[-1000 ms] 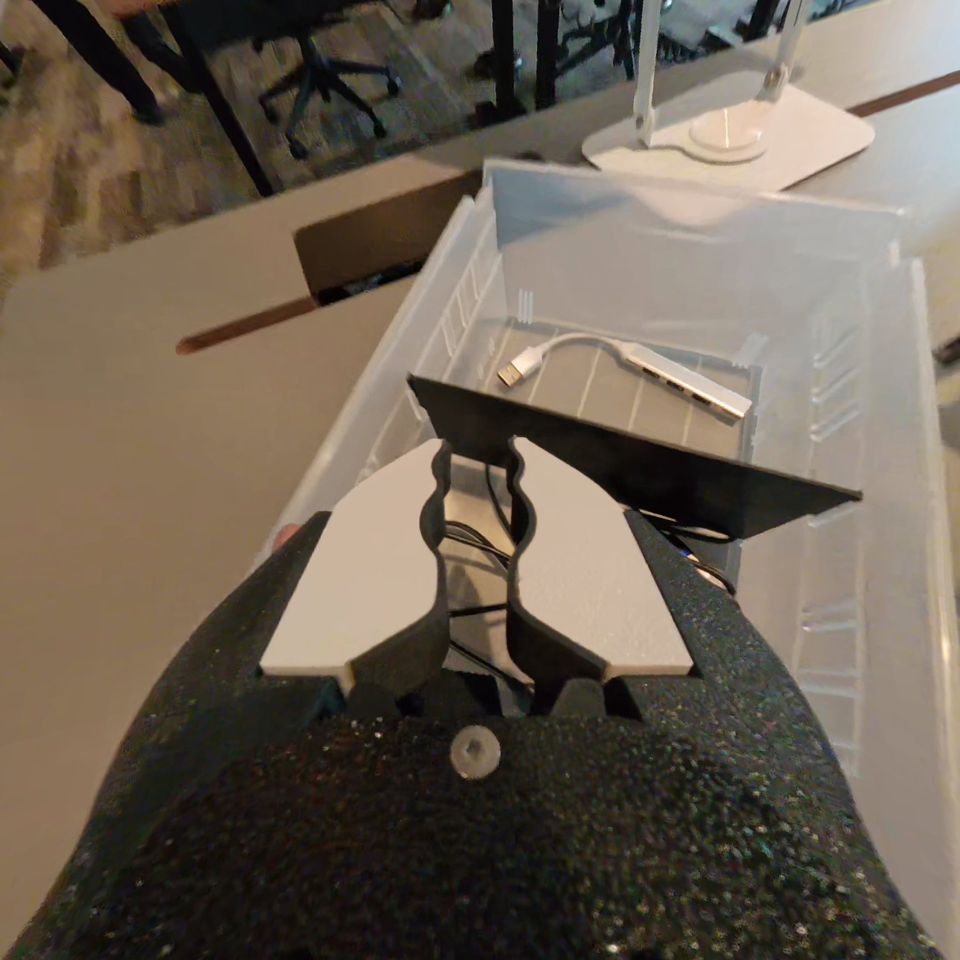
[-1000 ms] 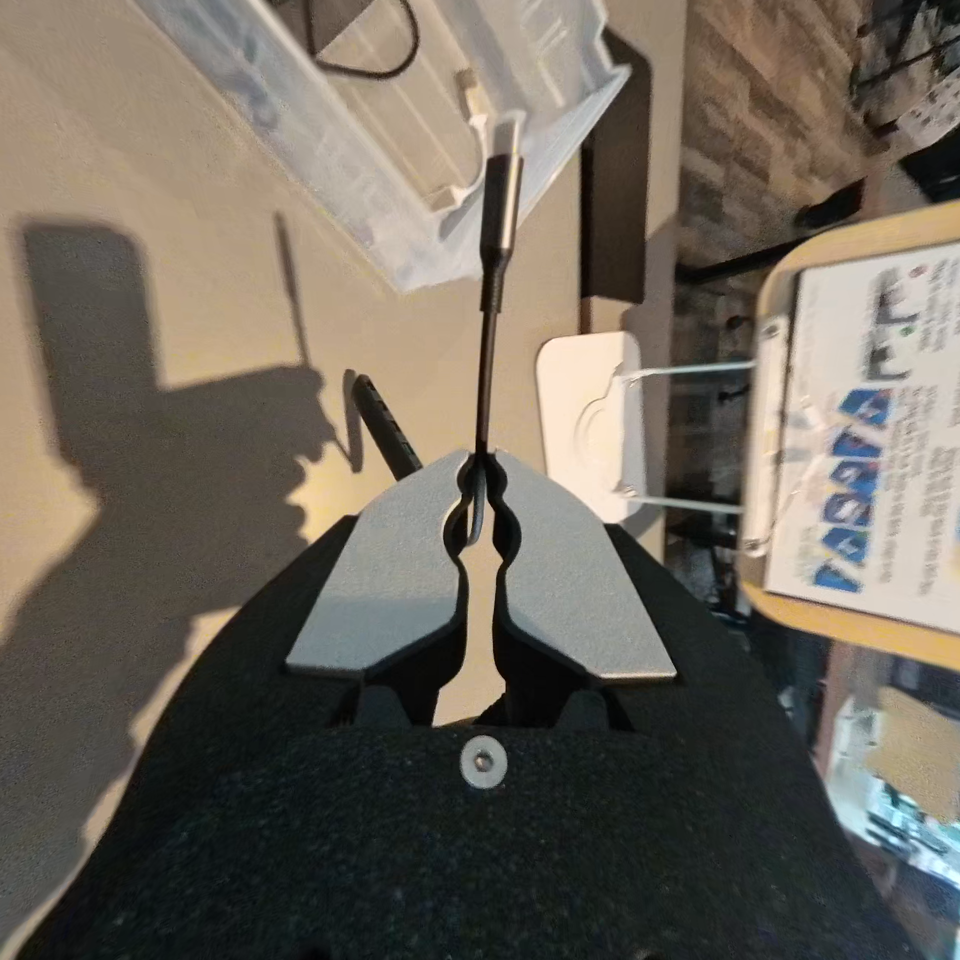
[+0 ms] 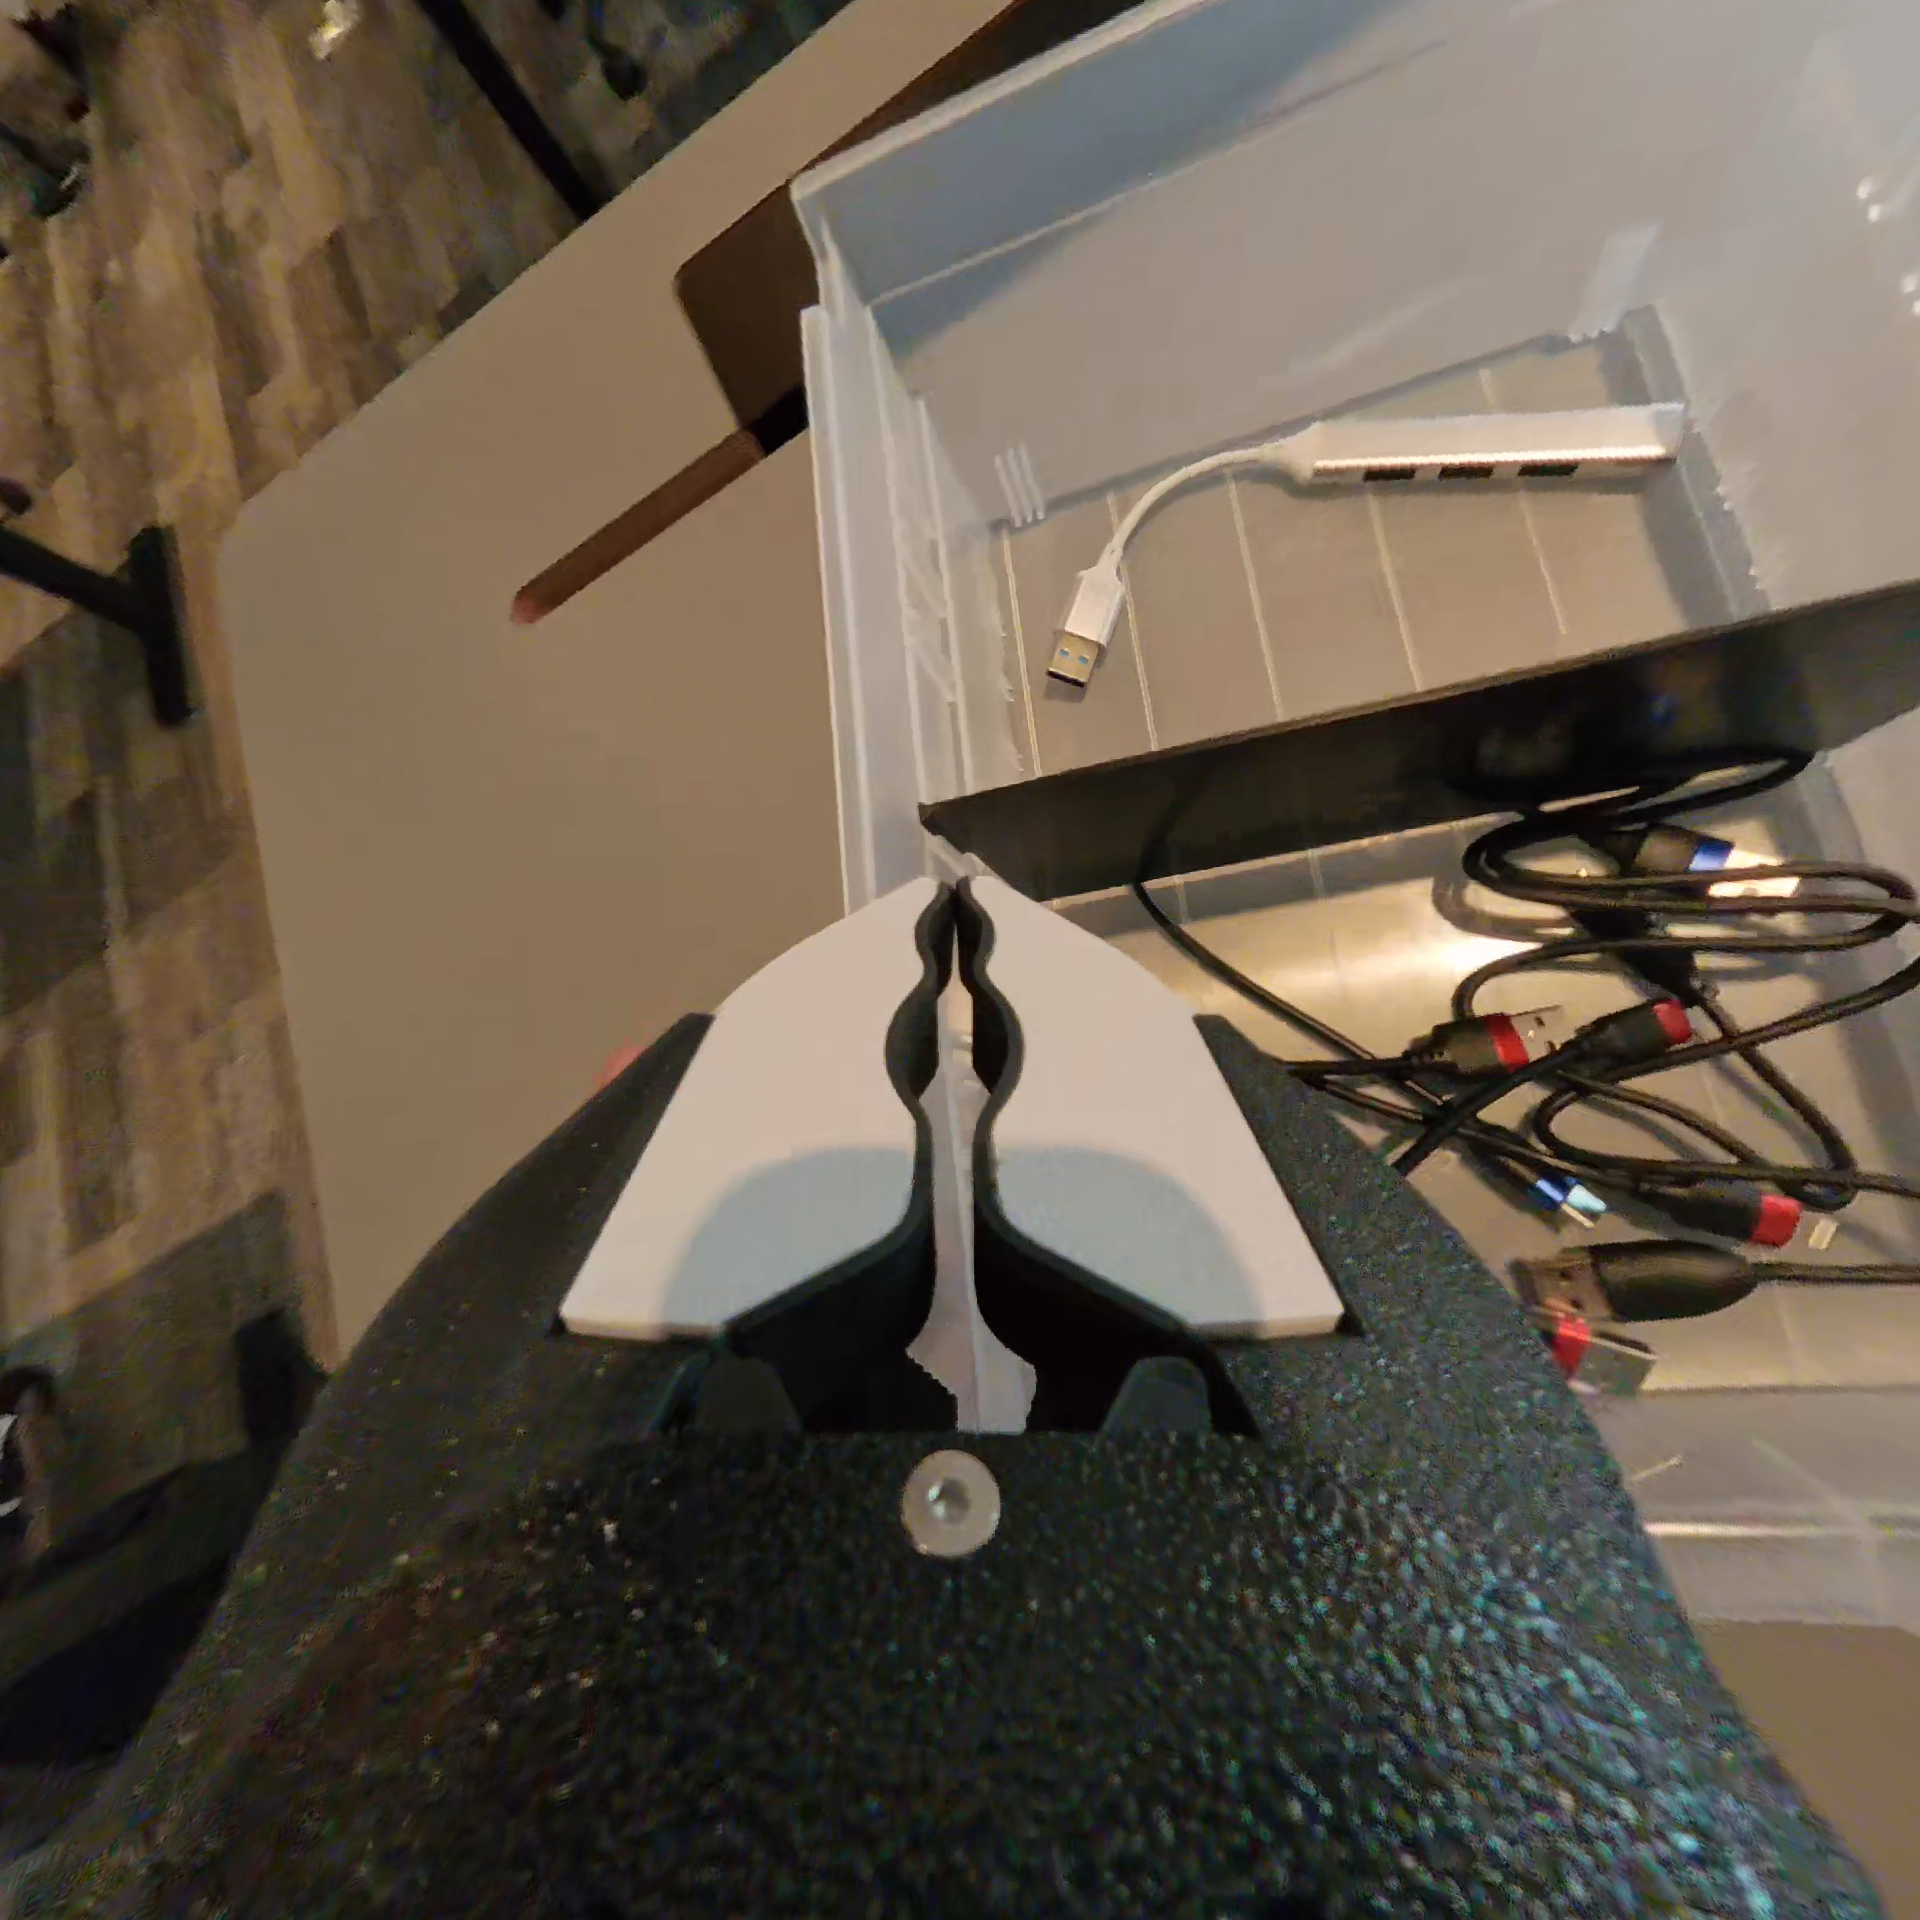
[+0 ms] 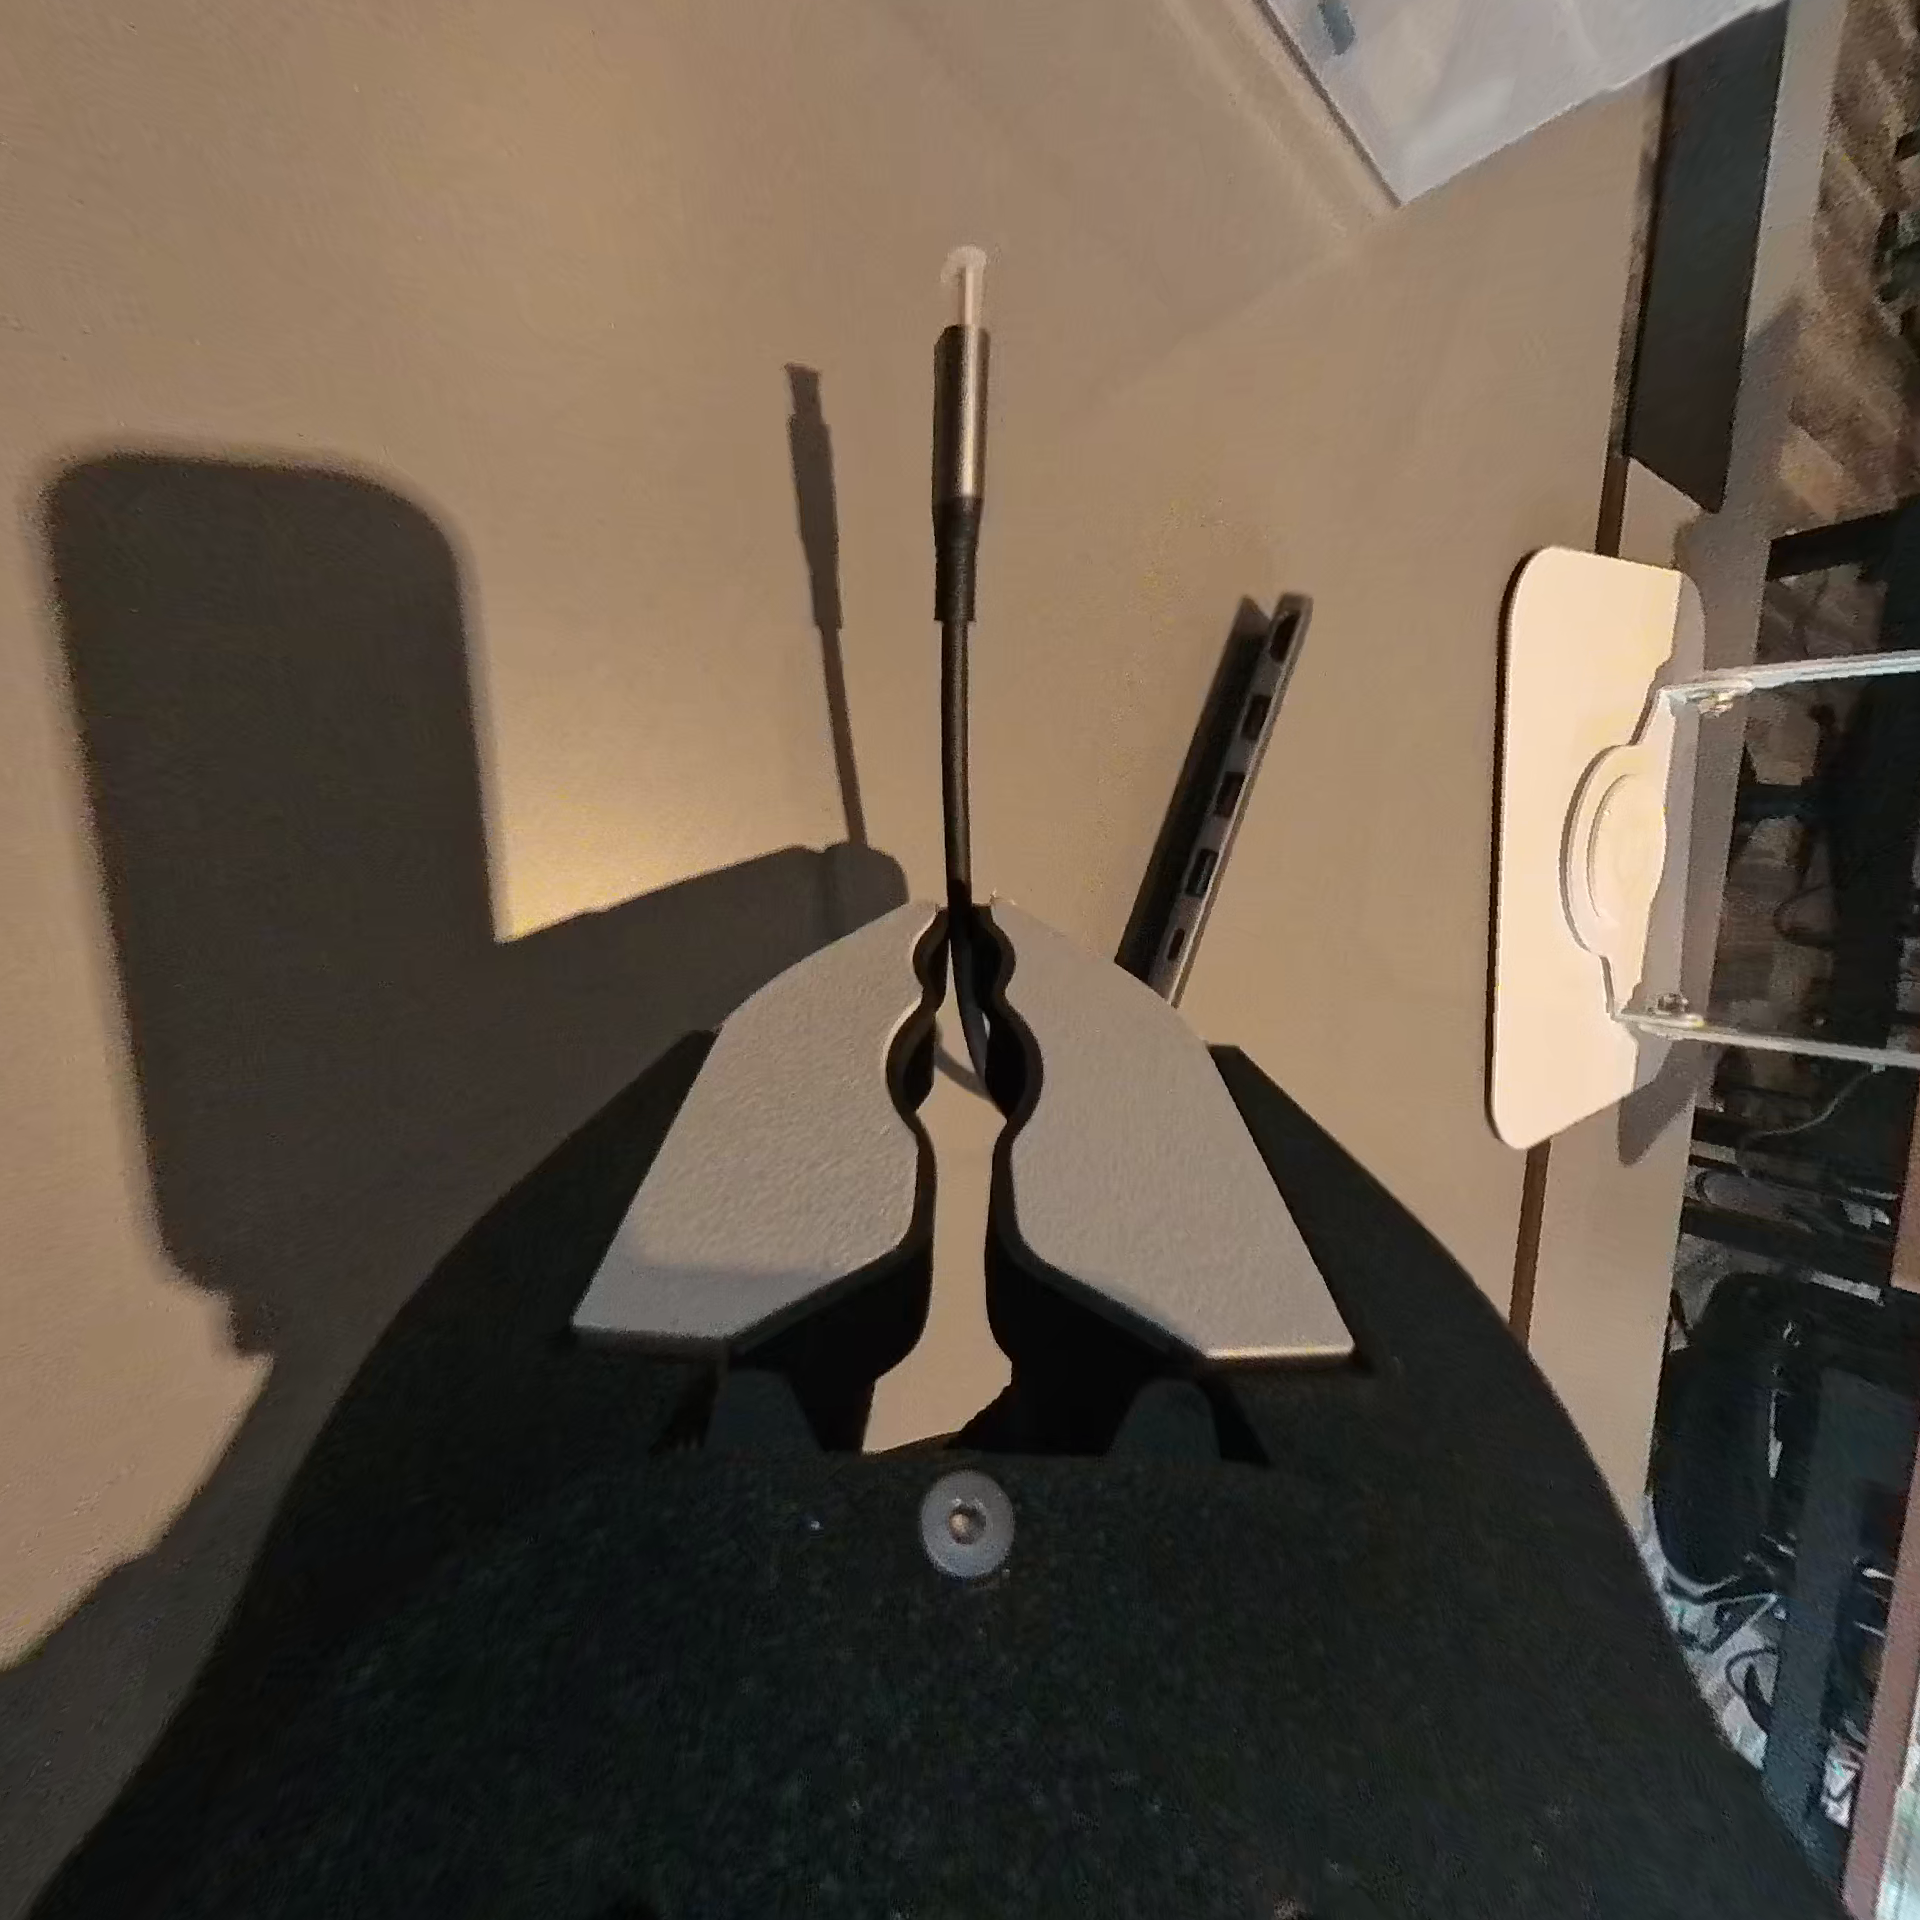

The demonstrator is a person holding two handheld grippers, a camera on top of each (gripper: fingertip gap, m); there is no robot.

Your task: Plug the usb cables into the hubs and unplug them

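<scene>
In the right wrist view my right gripper (image 4: 966, 909) is shut on a black USB cable (image 4: 956, 748). Its silver plug (image 4: 966, 416) points forward above the beige table. A black hub (image 4: 1216, 779) lies on the table just right of the fingertips. In the left wrist view my left gripper (image 3: 956, 896) is shut, over the left wall of the clear bin (image 3: 836, 540). The wall shows through the slit between the fingers; I cannot tell if it is pinched. Several black cables (image 3: 1662, 1049) with red and blue collars lie in the near compartment. A white hub (image 3: 1486, 447) lies in the far one.
A black divider (image 3: 1455, 717) splits the bin. The bin's corner (image 4: 1455, 83) shows at the top right of the right wrist view. A white stand base (image 4: 1558, 831) with a clear acrylic holder sits at the table's right edge. A slot (image 3: 748, 312) cuts the tabletop left of the bin.
My left gripper has shut and swung left, from over the cable compartment to the bin's left wall. My right gripper has carried the cable away from the bin to beside the black hub.
</scene>
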